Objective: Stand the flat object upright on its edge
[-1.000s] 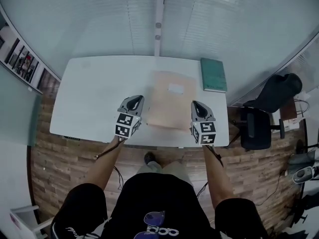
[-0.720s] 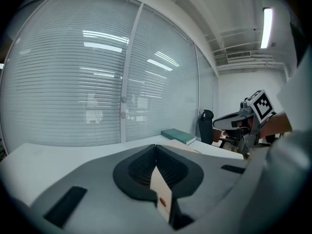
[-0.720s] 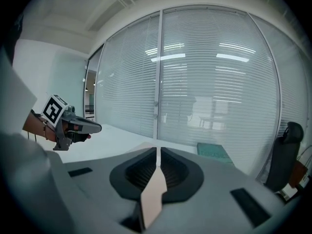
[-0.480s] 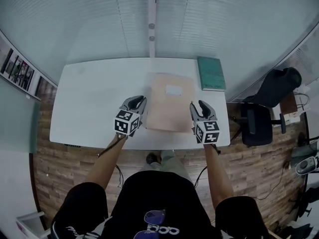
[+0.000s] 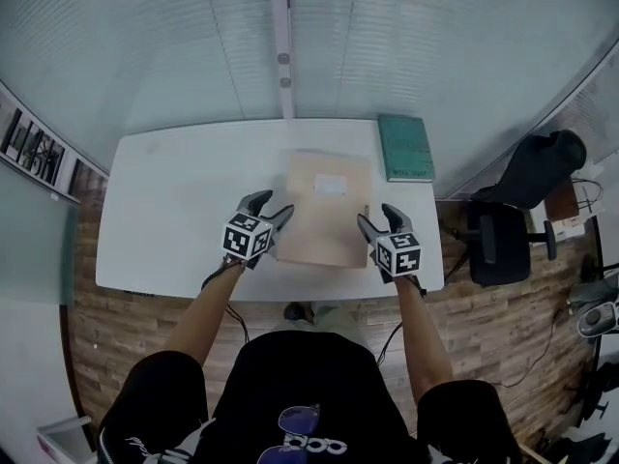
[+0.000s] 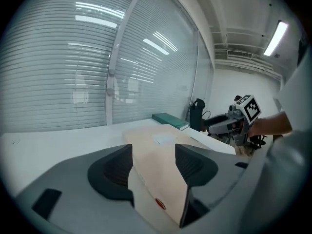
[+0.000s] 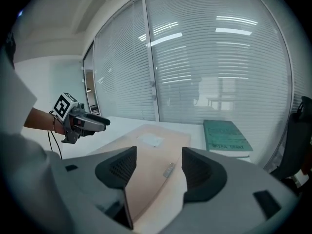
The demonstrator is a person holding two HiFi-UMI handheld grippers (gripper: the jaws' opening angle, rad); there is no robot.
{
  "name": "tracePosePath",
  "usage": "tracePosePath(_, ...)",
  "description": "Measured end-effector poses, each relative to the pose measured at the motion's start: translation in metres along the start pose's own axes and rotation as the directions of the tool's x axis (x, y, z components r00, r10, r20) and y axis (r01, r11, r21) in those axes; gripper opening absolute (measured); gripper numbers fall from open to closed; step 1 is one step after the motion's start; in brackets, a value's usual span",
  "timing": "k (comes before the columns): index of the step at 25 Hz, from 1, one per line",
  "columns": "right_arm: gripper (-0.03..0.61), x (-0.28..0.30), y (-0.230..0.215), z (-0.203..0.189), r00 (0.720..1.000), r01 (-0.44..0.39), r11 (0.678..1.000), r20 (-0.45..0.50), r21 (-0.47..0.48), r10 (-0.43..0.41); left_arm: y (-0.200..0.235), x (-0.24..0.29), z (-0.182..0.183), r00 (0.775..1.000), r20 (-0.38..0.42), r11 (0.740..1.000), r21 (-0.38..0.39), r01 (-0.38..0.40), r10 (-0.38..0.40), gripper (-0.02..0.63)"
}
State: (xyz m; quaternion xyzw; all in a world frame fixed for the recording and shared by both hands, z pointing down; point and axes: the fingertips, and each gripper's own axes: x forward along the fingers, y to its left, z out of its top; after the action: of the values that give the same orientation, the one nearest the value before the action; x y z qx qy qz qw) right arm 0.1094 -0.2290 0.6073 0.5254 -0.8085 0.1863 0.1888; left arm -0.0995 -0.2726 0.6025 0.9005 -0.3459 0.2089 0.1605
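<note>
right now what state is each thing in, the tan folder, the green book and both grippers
tan folder: lying flat on the white table, not yet on edge
green book: closed, lying flat at the table's far right, apart from the folder
left gripper: open, jaws have just been opening, folder's near left corner between them, unclamped
right gripper: open, jaws have just been opening, folder's near right corner between them, unclamped

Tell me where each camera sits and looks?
Head view: on the person's head, looking down at the table; both forearms, left tool, right tool show.
Left gripper view: rides the left tool, looking past its jaws over the tan folder at the right tool.
Right gripper view: rides the right tool, facing the left tool.
Shared: folder, green book; tools' jaws, just opening, straddle folder corners.
</note>
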Motion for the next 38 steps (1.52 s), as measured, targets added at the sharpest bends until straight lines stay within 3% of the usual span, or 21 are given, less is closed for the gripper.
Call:
tracePosePath(14, 0.301, 0.043, -0.017, -0.033, 0.988, -0.093, 0.989, -0.110, 0.116, 0.106, 0.011, 0.033, -0.027, 0.997, -0.055, 0.981, -0.191, 0.034, -0.045, 0.297)
tracePosePath(19, 0.307, 0.056, -0.021, -0.041, 0.978, -0.142, 0.959, -0.116, 0.245, 0.175, 0.012, 0.048, -0.036, 0.994, -0.082, 0.966, -0.254, 0.052, -0.075, 0.325)
tracePosePath(27, 0.308, 0.070, -0.020, -0.055, 0.951, -0.201, 0.909, -0.151, 0.366, 0.271, 0.007, 0.069, -0.051, 0.978, -0.152, 0.944, -0.320, 0.085, -0.140, 0.334)
tracePosePath(38, 0.308, 0.072, -0.018, -0.057, 0.956, -0.181, 0.910, -0.148, 0.374, 0.252, 0.007, 0.071, -0.050, 0.980, -0.162, 0.937, -0.344, 0.052, -0.114, 0.334)
